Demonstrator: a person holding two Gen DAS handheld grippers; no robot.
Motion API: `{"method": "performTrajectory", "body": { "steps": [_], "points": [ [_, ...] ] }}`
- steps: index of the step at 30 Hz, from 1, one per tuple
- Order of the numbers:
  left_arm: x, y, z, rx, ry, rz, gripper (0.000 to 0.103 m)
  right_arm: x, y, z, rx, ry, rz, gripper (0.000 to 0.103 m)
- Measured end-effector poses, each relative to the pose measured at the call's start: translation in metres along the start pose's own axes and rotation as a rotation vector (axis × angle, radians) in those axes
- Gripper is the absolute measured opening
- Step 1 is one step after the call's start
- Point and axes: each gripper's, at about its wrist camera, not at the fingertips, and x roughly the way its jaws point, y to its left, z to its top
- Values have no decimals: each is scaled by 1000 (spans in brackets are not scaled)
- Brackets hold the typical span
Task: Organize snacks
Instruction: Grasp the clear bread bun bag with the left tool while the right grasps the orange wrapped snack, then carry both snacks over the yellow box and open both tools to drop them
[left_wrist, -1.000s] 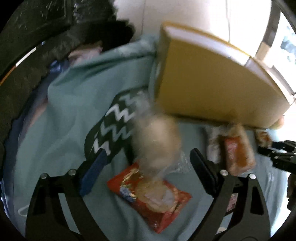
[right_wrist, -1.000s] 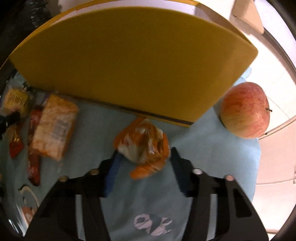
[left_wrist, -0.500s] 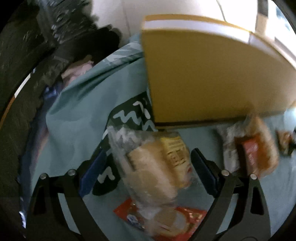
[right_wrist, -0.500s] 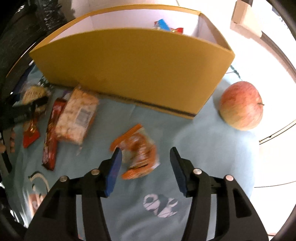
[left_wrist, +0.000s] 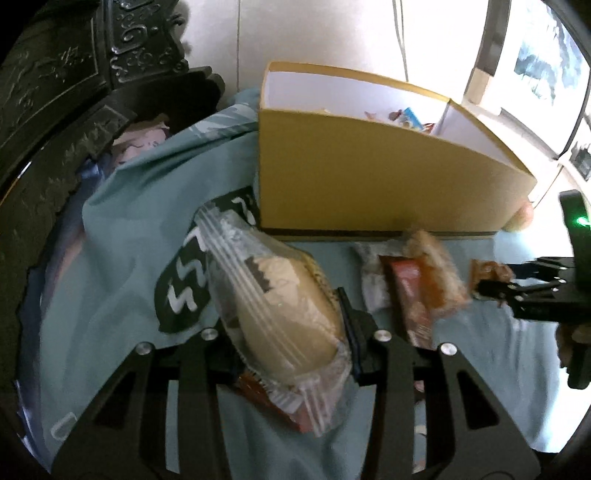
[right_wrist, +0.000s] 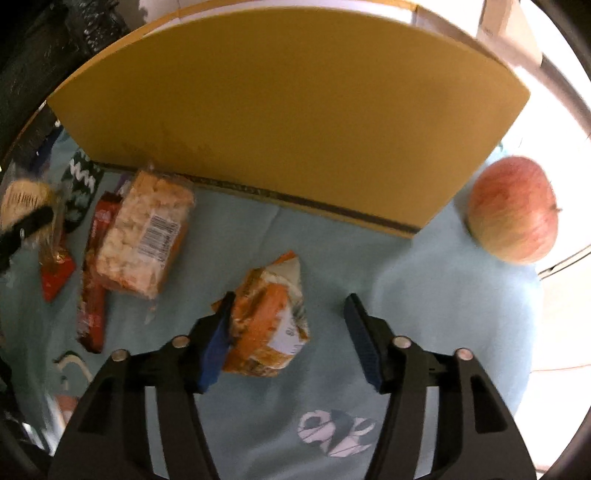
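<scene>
My left gripper (left_wrist: 291, 325) is shut on a clear-wrapped bread bun (left_wrist: 280, 306) and holds it above the teal cloth, in front of the yellow cardboard box (left_wrist: 369, 181). A few snack packets show inside the box. My right gripper (right_wrist: 288, 325) is open, low over the cloth, with an orange snack packet (right_wrist: 267, 321) lying between its fingers, against the left pad. It also shows in the left wrist view (left_wrist: 524, 291). A rice-cracker pack (right_wrist: 144, 236) and a red bar (right_wrist: 92, 280) lie to the left.
A red apple (right_wrist: 513, 210) sits on the cloth right of the box. A red flat packet (left_wrist: 273, 402) lies under the held bun. Dark carved furniture (left_wrist: 55, 92) stands at the far left. The teal cloth (right_wrist: 332, 251) covers the surface.
My left gripper closed on the bun and lifted it toward the box. My right gripper opened wider and dropped lower around the orange packet, which now lies on the cloth.
</scene>
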Motion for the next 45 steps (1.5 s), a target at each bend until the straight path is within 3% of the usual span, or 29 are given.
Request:
{"method": "performTrajectory", "body": {
  "steps": [1, 5, 10, 14, 19, 33, 45],
  "points": [
    [-3, 0, -1, -3, 0, -9, 41, -1, 2, 1, -3, 10, 18, 36],
    [-11, -2, -3, -22, 4, -52, 41, -13, 14, -15, -22, 11, 50, 35],
    [-21, -32, -17, 56, 33, -143, 41, -42, 4, -47, 120, -18, 154, 36],
    [-21, -56, -38, 139, 80, -191, 42, -49, 2, -73, 152, -10, 145, 36],
    [-24, -71, -51, 188, 113, -188, 42, -49, 25, -79, 163, -27, 136, 36],
    [-72, -66, -29, 169, 34, -108, 42, -124, 37, -75, 84, -163, 100, 36],
    [-148, -69, 51, 135, -165, -110, 43, -225, 45, -32, 50, -378, 84, 36]
  ]
}}
